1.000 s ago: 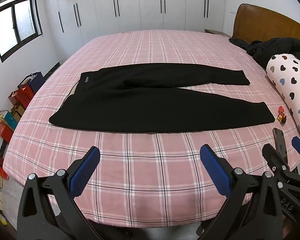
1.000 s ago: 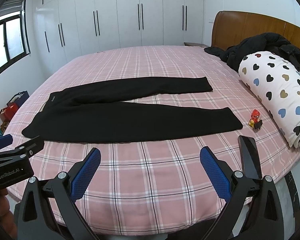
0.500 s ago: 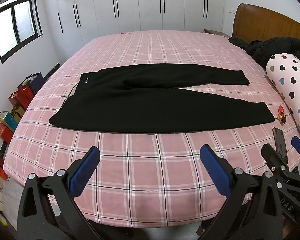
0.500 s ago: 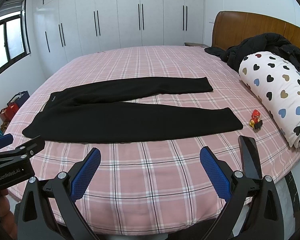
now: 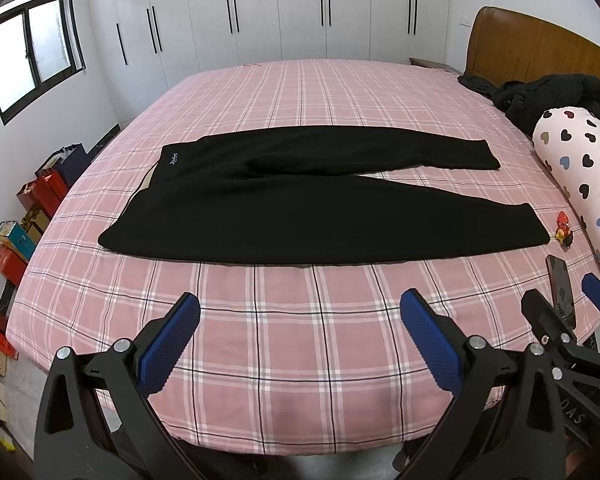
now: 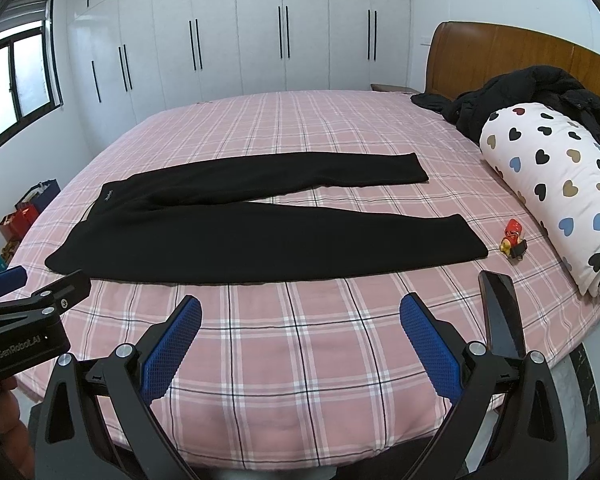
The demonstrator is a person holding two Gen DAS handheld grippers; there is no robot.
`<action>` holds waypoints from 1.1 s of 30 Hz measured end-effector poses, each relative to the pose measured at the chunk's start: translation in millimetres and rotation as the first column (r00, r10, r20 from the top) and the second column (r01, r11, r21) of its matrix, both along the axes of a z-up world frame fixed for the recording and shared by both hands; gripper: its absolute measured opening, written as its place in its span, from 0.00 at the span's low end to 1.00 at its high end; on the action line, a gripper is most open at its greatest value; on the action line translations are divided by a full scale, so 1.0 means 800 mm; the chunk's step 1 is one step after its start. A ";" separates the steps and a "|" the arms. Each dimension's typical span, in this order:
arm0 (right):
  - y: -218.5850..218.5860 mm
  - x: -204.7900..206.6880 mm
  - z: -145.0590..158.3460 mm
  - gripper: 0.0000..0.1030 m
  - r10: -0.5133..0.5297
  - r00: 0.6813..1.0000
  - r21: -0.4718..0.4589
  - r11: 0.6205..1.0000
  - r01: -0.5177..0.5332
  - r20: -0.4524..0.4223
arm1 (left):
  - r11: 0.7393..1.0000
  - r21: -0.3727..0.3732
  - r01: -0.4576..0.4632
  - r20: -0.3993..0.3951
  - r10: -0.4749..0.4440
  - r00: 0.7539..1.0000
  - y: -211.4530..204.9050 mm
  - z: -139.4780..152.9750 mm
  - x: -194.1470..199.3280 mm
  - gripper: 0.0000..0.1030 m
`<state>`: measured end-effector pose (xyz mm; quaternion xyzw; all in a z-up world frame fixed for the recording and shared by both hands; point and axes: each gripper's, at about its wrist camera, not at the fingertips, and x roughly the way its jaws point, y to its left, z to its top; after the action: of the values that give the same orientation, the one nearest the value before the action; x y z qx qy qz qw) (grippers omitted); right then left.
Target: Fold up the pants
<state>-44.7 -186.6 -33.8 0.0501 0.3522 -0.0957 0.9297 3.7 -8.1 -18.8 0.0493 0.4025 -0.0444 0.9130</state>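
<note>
Black pants lie flat on the pink plaid bed, waistband to the left and both legs spread to the right; they also show in the right wrist view. My left gripper is open and empty, above the bed's near edge, short of the pants. My right gripper is open and empty, also near the front edge. Each gripper shows in the other's view: the right one and the left one.
A heart-print bolster and a black jacket lie by the wooden headboard at the right. A small red toy and a dark phone lie on the bed's right. Boxes stand on the floor left. White wardrobes line the back.
</note>
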 end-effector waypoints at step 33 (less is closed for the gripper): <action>-0.073 0.090 -0.070 0.95 0.031 0.993 0.075 0.997 -0.022 -0.118 | 1.000 -0.013 -0.015 -0.087 0.013 0.996 -0.003 -0.050 0.089 0.95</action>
<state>27.6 -244.8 -90.1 0.0739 0.4107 -0.0733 0.9058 74.9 -10.9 -58.4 0.0382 0.4417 -0.0429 0.8953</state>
